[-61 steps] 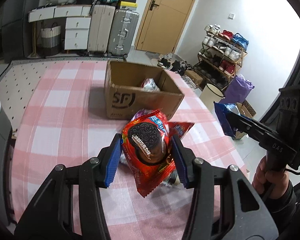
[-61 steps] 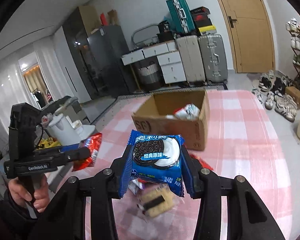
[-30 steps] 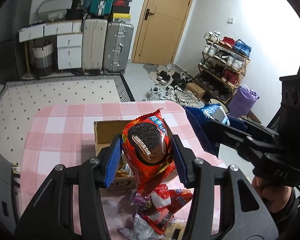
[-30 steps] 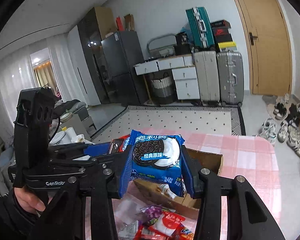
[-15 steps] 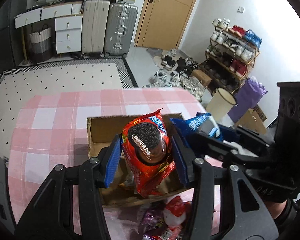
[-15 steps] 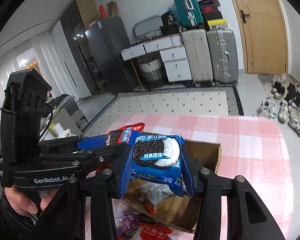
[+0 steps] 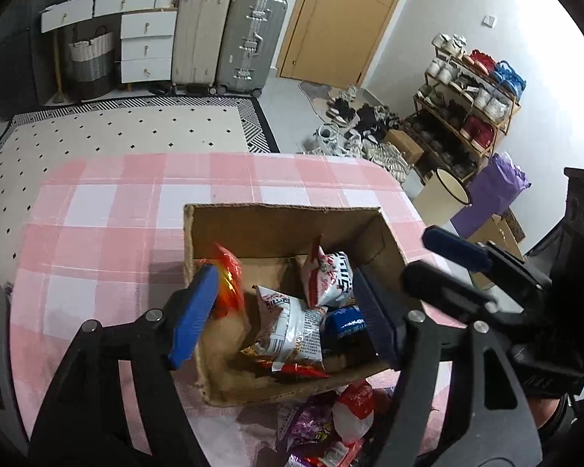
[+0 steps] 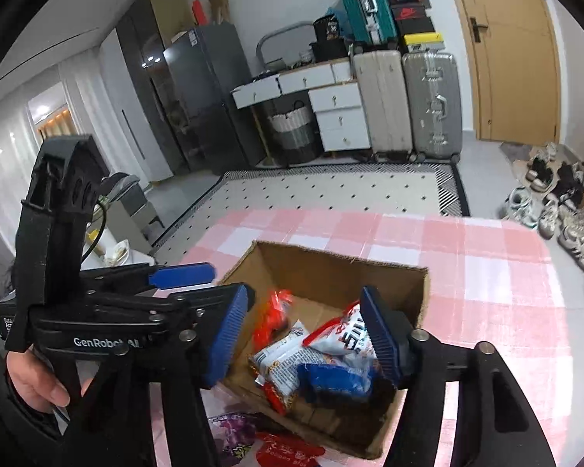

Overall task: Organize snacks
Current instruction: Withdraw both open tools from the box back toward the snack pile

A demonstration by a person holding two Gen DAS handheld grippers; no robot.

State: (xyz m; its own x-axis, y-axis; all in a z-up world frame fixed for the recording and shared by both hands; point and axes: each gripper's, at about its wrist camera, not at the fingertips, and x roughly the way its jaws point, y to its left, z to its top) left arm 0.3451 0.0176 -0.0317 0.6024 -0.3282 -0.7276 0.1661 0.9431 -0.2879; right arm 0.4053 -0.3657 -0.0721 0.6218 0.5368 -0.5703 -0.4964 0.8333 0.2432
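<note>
The red Oreo pack (image 7: 226, 286) and blue Oreo pack (image 8: 336, 380) lie inside the cardboard box (image 7: 284, 229) on your pink-checked counter (image 7: 109, 210). Above it, your left tongs (image 7: 282, 311) and right tongs (image 8: 303, 330) gape wide, gripping nothing. More snacks (image 7: 331, 420) sit just near the box.

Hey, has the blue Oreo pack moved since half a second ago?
Yes. It left the right claw, now open, and dropped down into the cardboard box, where the blue Oreo pack lies among other snacks.
</note>
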